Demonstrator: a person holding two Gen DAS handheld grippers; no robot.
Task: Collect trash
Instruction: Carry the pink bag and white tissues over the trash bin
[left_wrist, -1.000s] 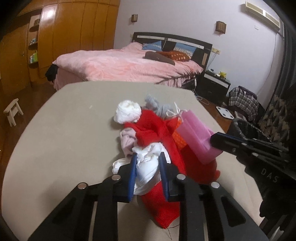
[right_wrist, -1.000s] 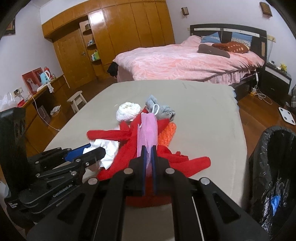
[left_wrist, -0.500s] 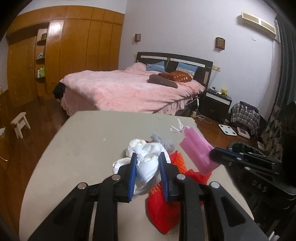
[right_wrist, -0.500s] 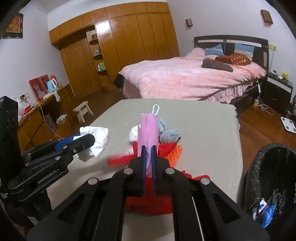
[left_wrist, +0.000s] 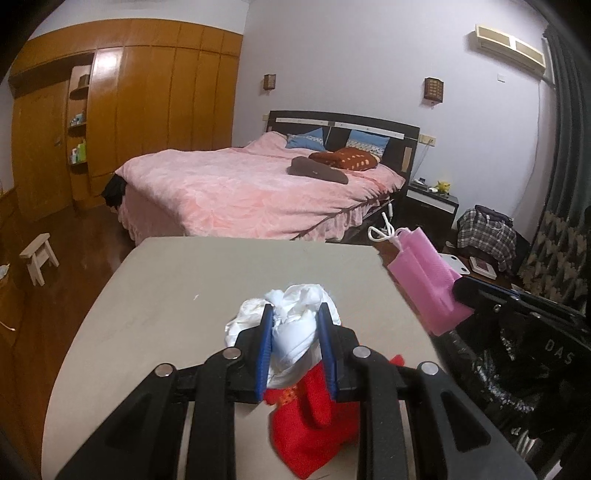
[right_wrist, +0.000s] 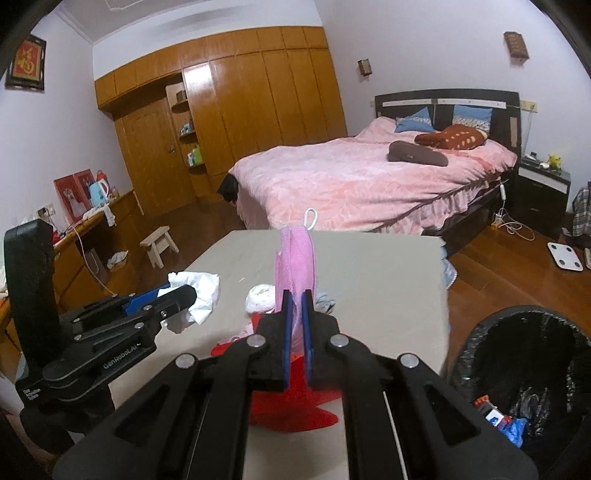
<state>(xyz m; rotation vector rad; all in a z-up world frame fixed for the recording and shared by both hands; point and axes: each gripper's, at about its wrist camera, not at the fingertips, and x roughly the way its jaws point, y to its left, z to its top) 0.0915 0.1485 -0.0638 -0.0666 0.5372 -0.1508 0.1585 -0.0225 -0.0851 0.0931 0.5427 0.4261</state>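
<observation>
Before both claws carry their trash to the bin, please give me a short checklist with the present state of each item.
1. Left claw shut on white tissue wad: ok.
2. Right claw shut on pink mask: ok.
3. Both pieces lifted off the table: ok.
4. Trash bin open, beside the table: ok.
5. Red cloth free of the tissue: cannot tell.

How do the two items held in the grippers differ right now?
The left gripper is shut on a white tissue wad, crumpled and rounded; the right gripper is shut on a pink mask, flat and pleated, standing on edge with a white ear loop at its top. The wad bulges wide between its fingers; the mask sits in a narrow gap. Both are lifted clear of the table.
</observation>
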